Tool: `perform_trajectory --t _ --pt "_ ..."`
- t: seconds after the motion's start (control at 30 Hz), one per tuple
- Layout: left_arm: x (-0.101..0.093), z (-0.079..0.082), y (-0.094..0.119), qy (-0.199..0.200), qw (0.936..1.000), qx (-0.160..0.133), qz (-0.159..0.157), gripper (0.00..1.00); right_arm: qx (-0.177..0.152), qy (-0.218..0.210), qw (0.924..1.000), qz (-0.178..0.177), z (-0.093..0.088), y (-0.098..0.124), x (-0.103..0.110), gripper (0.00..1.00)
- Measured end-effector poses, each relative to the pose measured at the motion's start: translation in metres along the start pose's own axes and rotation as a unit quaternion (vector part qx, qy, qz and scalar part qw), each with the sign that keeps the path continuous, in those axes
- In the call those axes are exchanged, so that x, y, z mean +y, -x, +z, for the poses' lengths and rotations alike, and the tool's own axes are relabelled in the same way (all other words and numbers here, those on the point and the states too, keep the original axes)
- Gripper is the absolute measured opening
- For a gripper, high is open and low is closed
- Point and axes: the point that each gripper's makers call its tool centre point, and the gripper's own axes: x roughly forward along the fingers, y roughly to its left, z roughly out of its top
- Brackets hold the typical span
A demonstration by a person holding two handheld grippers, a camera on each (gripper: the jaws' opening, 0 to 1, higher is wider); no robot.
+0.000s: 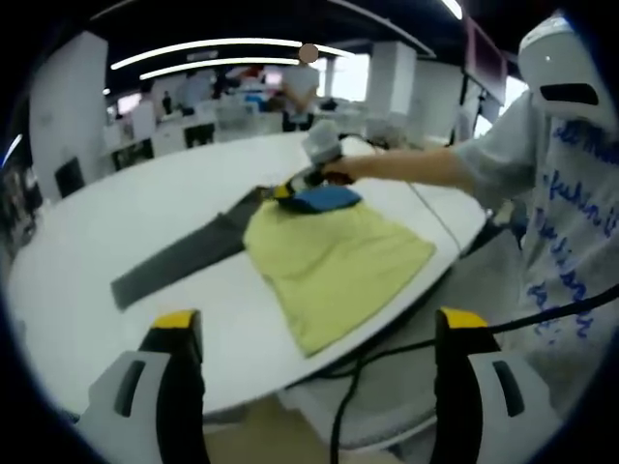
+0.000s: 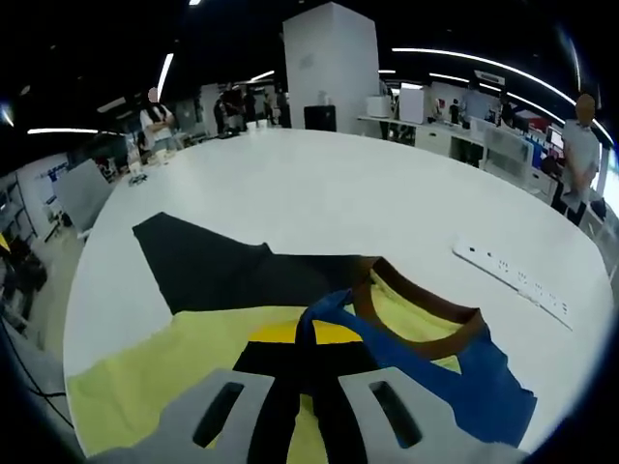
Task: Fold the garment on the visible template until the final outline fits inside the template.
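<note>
Looking past your right gripper (image 2: pixel 303 333), you see a white power strip (image 2: pixel 513 277) lying far right on the white table (image 2: pixel 319 203), clear of the cloth. The yellow garment (image 1: pixel 334 261), blue at its brown-edged collar, lies over a dark grey template (image 1: pixel 179 256) near the table's edge. Your right jaws pinch the collar; your left gripper (image 1: pixel 314 333) hangs wide, off the table's near edge.

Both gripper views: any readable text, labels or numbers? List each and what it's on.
Nothing can be read for certain.
Blue handwritten-style print on the person's grey shirt: too distorted to read.
White power strip on the white round table: no readable marking.
Yellow garment with blue and brown collar: no print visible.
Dark grey template: no text.
</note>
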Motion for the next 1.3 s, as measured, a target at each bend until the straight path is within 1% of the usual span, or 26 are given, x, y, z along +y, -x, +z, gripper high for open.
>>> perform_trajectory --t 0.13,0.27,0.37,0.63,0.8,1.1,1.3 --pt "0.0 0.0 -0.001 0.003 1.0 -0.001 -0.001 0.95 0.003 0.001 1.0 0.001 -0.002 -0.005 0.0 0.03" --pt "0.0 -0.001 -0.001 0.005 1.0 0.0 -0.001 0.95 0.008 0.002 1.0 0.003 -0.006 -0.006 0.004 0.03" --pt "0.001 -0.002 -0.001 0.008 1.0 0.0 0.0 0.95 0.011 0.001 0.9999 0.004 -0.01 -0.011 0.006 0.03" --pt "0.003 -0.002 -0.001 0.01 0.9999 0.001 0.0 0.95 0.013 -0.005 0.9999 0.007 -0.008 -0.02 0.01 0.03" --pt "0.003 -0.003 -0.002 0.012 0.9999 0.001 0.0 0.95 0.015 -0.006 0.9998 0.008 -0.009 -0.025 0.008 0.03" --pt "0.005 -0.003 -0.001 0.015 0.9999 0.001 0.002 0.95 0.019 -0.006 0.9998 0.011 -0.012 -0.028 0.014 0.03" --pt "0.004 -0.005 -0.002 0.017 0.9999 0.002 0.002 0.95 0.01 -0.005 0.9999 0.011 -0.008 -0.027 0.013 0.03"
